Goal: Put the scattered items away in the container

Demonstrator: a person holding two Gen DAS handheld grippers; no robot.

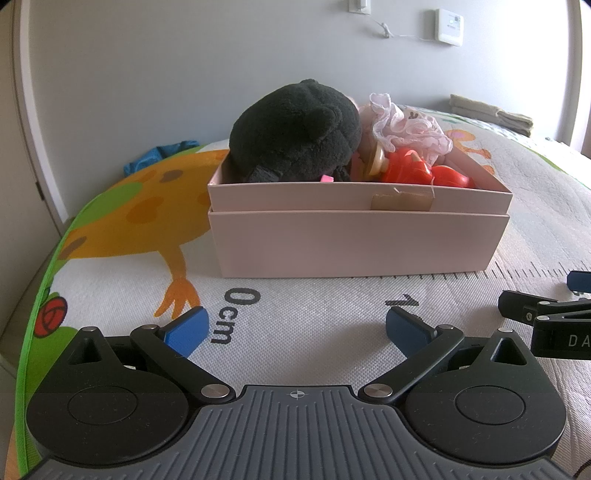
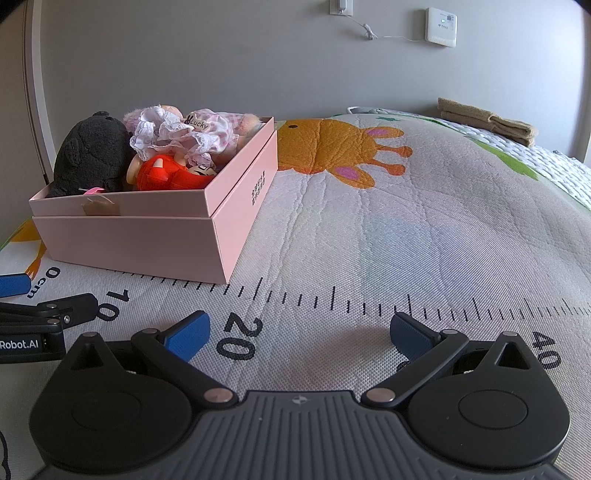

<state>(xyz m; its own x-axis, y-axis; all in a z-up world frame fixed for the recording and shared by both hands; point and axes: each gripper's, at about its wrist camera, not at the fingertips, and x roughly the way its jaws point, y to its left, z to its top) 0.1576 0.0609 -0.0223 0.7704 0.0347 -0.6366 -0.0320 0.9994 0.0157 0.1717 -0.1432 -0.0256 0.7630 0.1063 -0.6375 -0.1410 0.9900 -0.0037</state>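
A pink cardboard box (image 1: 354,240) (image 2: 136,240) stands on the printed mat. Inside it lie a black plush toy (image 1: 295,133) (image 2: 92,147), a doll in a pink frilly dress (image 1: 410,129) (image 2: 184,133) and a red toy (image 1: 410,168) (image 2: 162,173). My left gripper (image 1: 295,328) rests low on the mat in front of the box, open, with nothing between its blue pads. To the right of the box my right gripper (image 2: 301,332) is open and empty above the printed ruler marks. Each gripper shows at the edge of the other's view.
The mat (image 2: 406,229) bears a ruler scale and cartoon animals. Folded tan towels (image 1: 491,114) (image 2: 487,122) lie at its far right edge. A blue cloth (image 1: 162,155) sits behind the mat at the left. A grey wall with a thermostat (image 2: 441,26) stands behind.
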